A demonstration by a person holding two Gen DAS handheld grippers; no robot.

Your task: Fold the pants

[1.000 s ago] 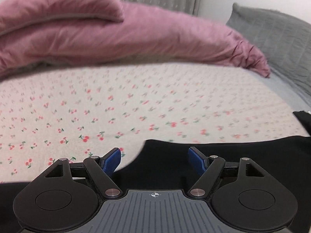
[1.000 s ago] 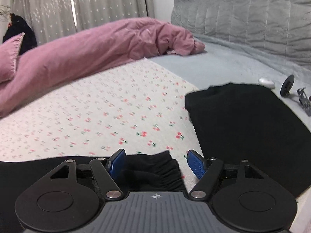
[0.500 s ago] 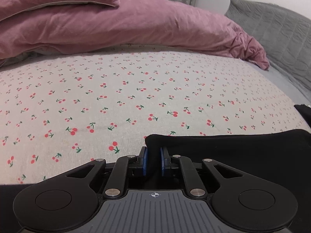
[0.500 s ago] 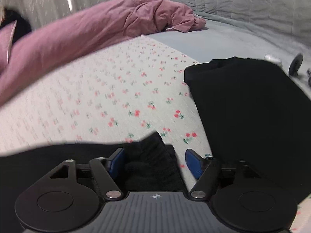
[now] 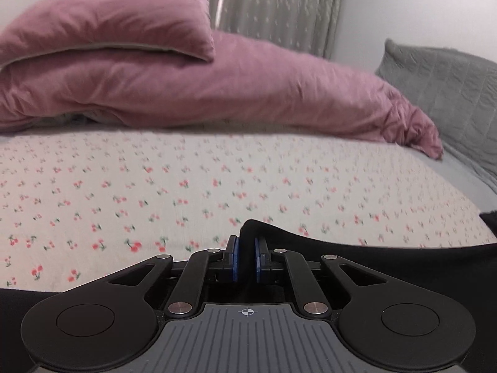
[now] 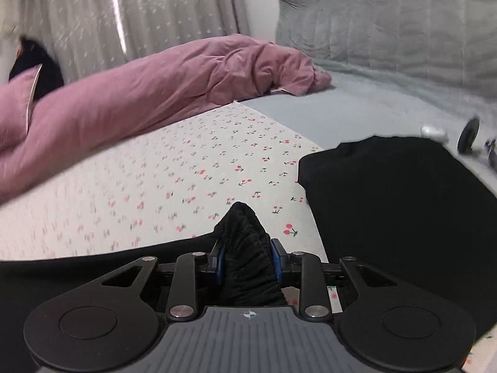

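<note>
The black, soft knit pants (image 6: 242,248) lie along the near edge of the cherry-print bedsheet (image 6: 192,171); the left gripper (image 5: 246,259) pinches a smooth edge, the right gripper (image 6: 247,261) clamps the gathered elastic waistband; limp, light fabric will likely sag between grips, so hold corners taut.

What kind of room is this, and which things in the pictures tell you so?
Most likely a bedroom. The work surface is a bed with a white cherry-print sheet, a rumpled pink duvet with a pink pillow on it, and a grey quilted headboard cushion. Grey curtains hang behind.
</note>
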